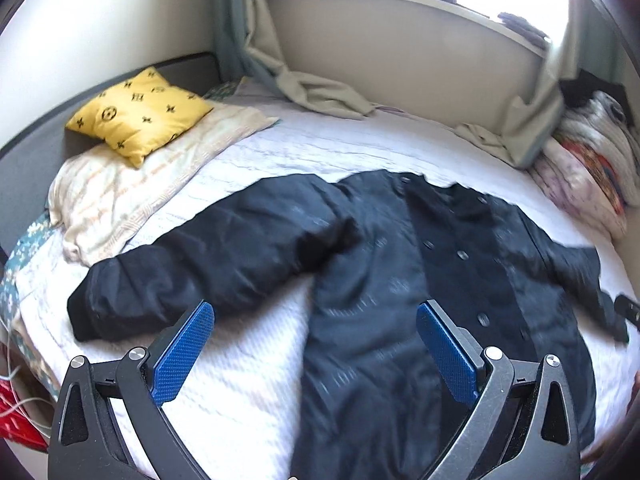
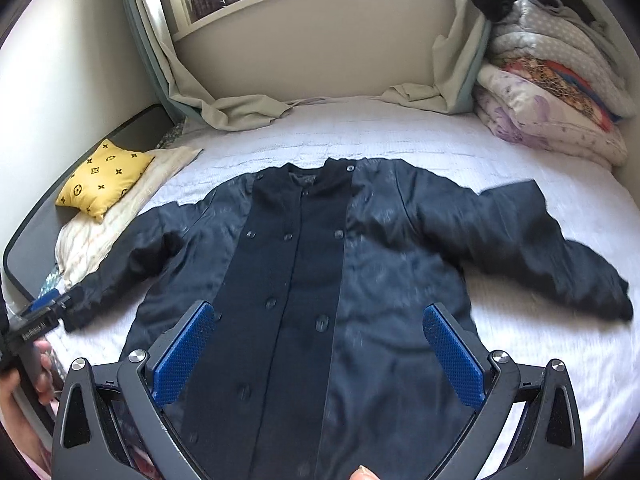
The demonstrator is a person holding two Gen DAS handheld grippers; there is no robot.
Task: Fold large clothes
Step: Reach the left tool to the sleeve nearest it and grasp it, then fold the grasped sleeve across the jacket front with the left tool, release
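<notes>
Dark coat spread flat on bed, buttoned side up, below both claws. Left claw, right claw held apart, nothing gripped. Fabric judged soft, bulky, slippery; sleeve cuff judged best grasp point.

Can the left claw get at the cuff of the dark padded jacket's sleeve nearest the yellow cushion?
Probably yes: the left claw is open, and the cuff lies bare on the white bedcover, nothing covering it.
</notes>
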